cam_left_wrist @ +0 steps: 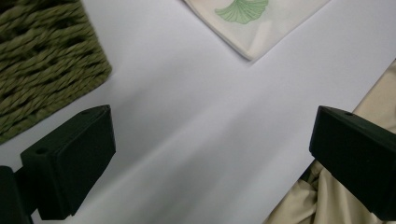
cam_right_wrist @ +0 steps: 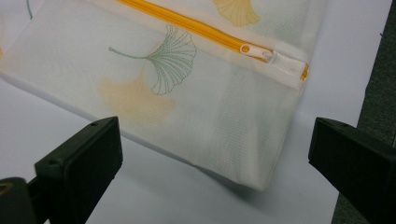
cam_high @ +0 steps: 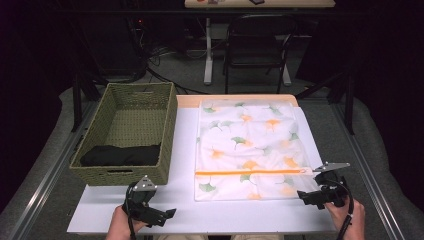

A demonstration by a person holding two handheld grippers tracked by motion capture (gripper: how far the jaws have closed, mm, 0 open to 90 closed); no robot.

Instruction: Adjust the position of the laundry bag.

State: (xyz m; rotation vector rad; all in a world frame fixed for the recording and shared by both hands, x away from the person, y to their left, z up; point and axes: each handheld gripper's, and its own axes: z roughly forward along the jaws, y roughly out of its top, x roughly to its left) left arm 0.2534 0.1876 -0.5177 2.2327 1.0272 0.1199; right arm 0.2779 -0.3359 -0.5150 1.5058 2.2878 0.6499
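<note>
A flat, rectangular mesh laundry bag (cam_high: pixel 248 148), leaf-printed with an orange zipper (cam_right_wrist: pixel 196 25), is laid right of the woven basket (cam_high: pixel 127 131); its near corners are flanked by the spread, empty left gripper (cam_high: pixel 165 215) and right gripper (cam_high: pixel 306 196).

a woven olive-green basket (cam_high: pixel 167 130) stands on the left part of the white table top (cam_high: pixel 185 150), with cut-out handles in its short walls. a folded black cloth (cam_high: pixel 121 155) lies inside it against the near wall. beyond the table's far edge a black metal chair (cam_high: pixel 255 47) stands on the grey floor (cam_high: pixel 175 75), beside the white leg of another table (cam_high: pixel 207 52). dark cables (cam_high: pixel 150 57) trail across the floor at the far left.
</note>
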